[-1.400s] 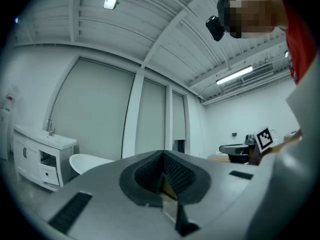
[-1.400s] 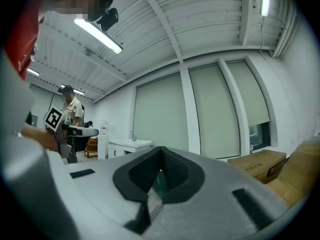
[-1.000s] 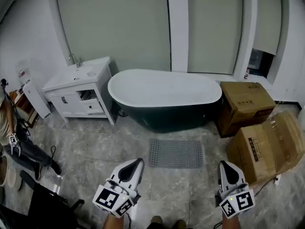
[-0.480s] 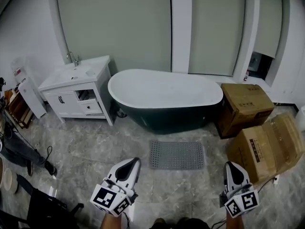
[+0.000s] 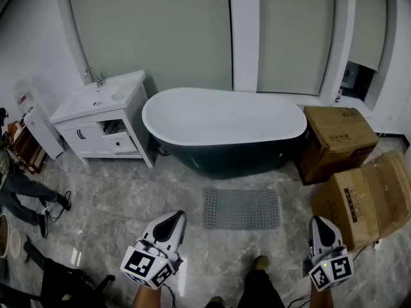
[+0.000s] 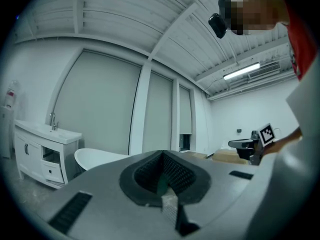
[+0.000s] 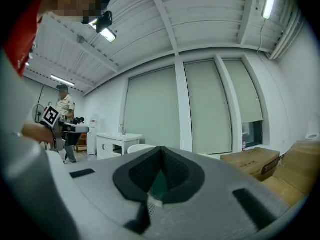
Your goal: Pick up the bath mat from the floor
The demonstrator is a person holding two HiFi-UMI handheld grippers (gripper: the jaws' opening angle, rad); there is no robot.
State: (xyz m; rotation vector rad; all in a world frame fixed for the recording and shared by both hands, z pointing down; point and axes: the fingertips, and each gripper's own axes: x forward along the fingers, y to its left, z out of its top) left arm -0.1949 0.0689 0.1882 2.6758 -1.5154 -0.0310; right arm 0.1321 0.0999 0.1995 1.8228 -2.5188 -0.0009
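Observation:
A grey dotted bath mat (image 5: 241,208) lies flat on the marble floor in front of the dark bathtub (image 5: 223,135). My left gripper (image 5: 177,218) hangs low at the view's bottom left, short of the mat's near left corner, jaws shut and empty. Off the mat's right end, my right gripper (image 5: 319,223) is also shut with nothing in it. Both gripper views look level across the room over closed jaws, left gripper (image 6: 161,170) and right gripper (image 7: 159,165); the mat does not show in them.
A white vanity with a sink (image 5: 106,120) stands left of the tub. Two cardboard boxes (image 5: 338,140) (image 5: 366,196) sit at the right. A person's legs (image 5: 29,191) are at the far left, and my own shoe (image 5: 258,263) steps forward below the mat.
The view has moved a little toward the tub; both grippers sit lower in the frame. My foot has come forward. The person at the left has shifted further out of view.

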